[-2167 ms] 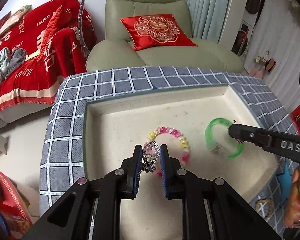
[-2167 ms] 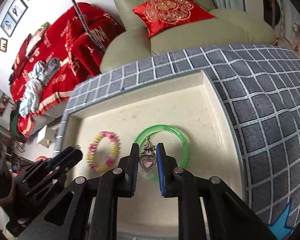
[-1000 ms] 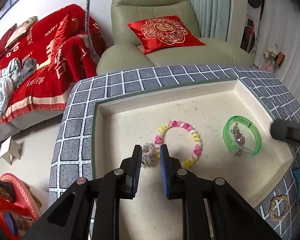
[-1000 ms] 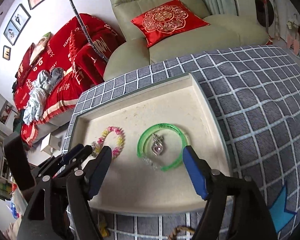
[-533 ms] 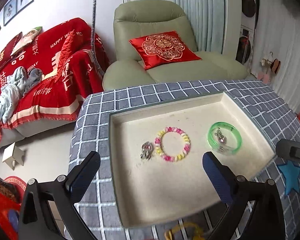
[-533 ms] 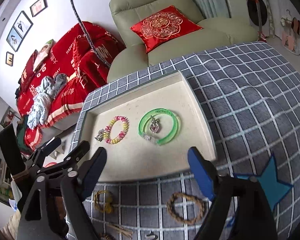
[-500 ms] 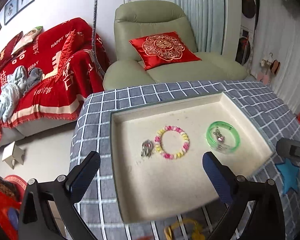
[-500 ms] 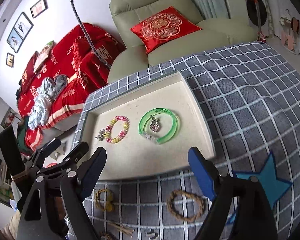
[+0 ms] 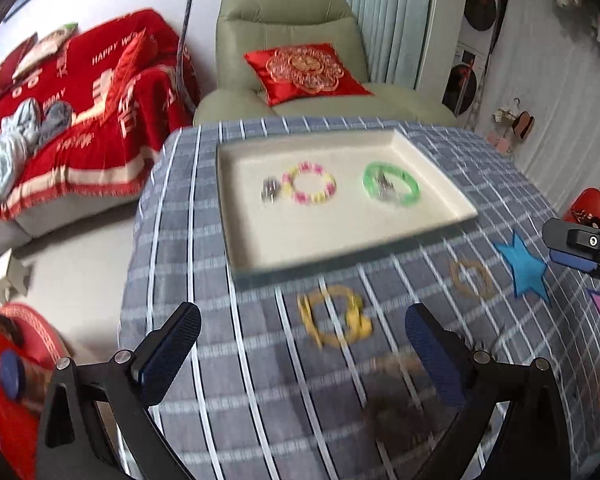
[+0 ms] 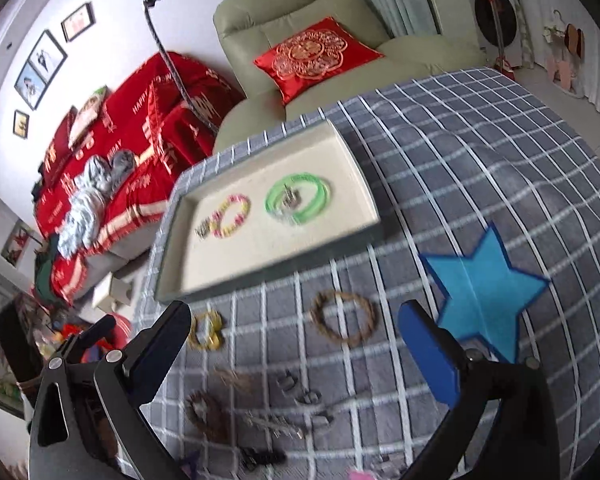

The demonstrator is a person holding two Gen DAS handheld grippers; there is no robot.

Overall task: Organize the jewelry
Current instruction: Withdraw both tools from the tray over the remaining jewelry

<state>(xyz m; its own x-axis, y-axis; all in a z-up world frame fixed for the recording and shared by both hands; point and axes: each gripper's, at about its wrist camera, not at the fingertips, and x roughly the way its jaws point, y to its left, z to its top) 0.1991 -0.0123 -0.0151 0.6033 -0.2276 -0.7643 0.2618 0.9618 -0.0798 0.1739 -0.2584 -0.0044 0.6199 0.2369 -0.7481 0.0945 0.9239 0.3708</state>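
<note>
Both grippers, left gripper (image 9: 302, 346) and right gripper (image 10: 294, 344), gape empty, the jewelry tray (image 9: 440, 168) well beyond them.

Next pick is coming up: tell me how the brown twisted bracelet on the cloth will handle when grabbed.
The brown bracelet looks like twisted cord, so it is probably light and somewhat floppy, sagging out of round when lifted. Its rough surface should grip well, not slip. Lying flat on the checked cloth, it seems unlikely to roll, though the cloth may bunch under a push.

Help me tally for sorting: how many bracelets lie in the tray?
2: a pink-and-yellow beaded bracelet left of centre in the tray, and a green bangle to its right, ringing a small pendant.
</note>
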